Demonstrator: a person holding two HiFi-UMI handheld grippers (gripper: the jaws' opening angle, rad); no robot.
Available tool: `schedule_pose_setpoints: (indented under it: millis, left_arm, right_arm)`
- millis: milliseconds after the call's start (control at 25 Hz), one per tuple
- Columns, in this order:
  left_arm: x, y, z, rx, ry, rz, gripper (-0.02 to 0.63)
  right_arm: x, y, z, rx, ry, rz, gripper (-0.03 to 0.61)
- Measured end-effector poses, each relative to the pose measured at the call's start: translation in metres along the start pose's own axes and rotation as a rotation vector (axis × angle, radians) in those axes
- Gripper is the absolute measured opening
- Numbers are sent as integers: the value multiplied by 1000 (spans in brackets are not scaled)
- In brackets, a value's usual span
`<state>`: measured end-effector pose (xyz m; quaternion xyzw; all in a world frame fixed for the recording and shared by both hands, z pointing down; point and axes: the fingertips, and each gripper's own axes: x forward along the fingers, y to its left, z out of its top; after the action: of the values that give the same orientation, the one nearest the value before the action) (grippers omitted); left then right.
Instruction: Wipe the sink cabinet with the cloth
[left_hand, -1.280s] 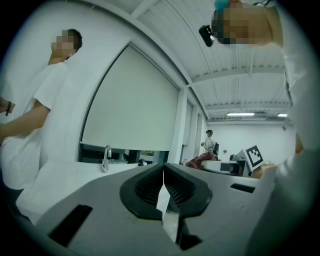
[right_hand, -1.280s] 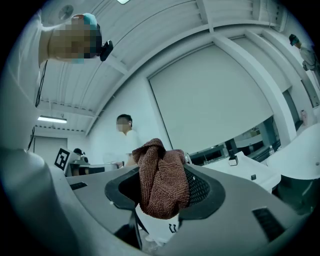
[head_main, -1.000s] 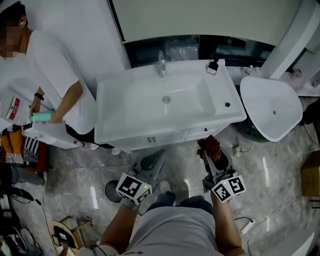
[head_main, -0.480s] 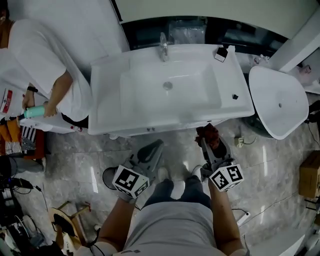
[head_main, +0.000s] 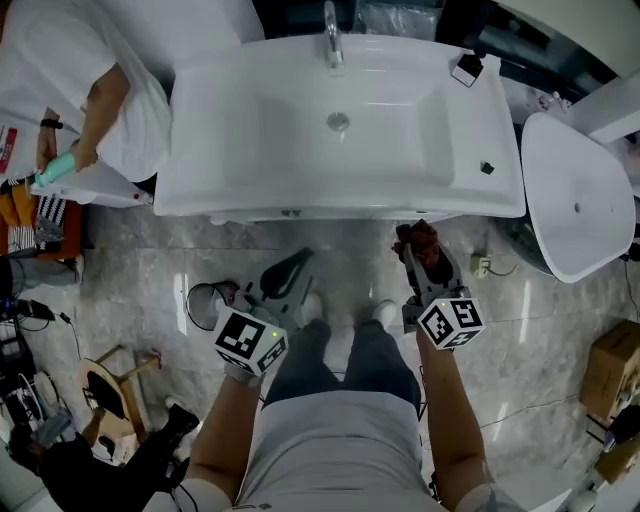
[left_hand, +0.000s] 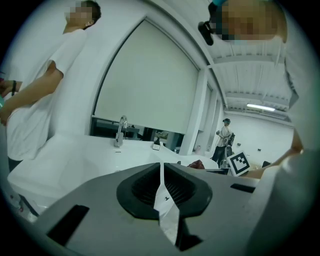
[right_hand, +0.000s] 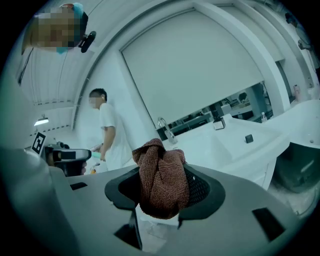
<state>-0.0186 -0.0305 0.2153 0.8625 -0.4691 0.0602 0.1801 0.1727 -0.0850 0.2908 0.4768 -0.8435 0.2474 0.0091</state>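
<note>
Status: wiping not begun, by my read; the reddish-brown knitted cloth (right_hand: 161, 177) was bunched up and clamped in the right gripper (head_main: 416, 258), held in front of the white sink cabinet (head_main: 200, 190) near its right front corner, with no contact visible in any view; the left gripper (head_main: 290, 270) had its jaws pressed together with nothing between them, in front of the cabinet and left of centre, apart from it; the cabinet's front face was mostly hidden under the basin rim in the head view, so I couldn't judge whether it was clean; the chrome faucet (head_main: 331, 30) stood at the cabinet's rear centre; a person in a white shirt (head_main: 90, 60) stood at the cabinet's left end; remaining: bring the cloth onto the cabinet, then do all the strokes, i.e. the whole job.
</note>
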Motion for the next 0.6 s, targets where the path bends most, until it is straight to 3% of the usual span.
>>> schedule_pose_setpoints:
  millis: [320, 600]
  left_arm:
    - [5, -4, -63, -79, 23, 84, 12]
    - [-9, 10, -115, -144, 40, 161, 12]
  right_arm:
    - [31, -42, -85, -38, 192, 12, 181]
    - [67, -66, -136, -109, 284, 26, 181]
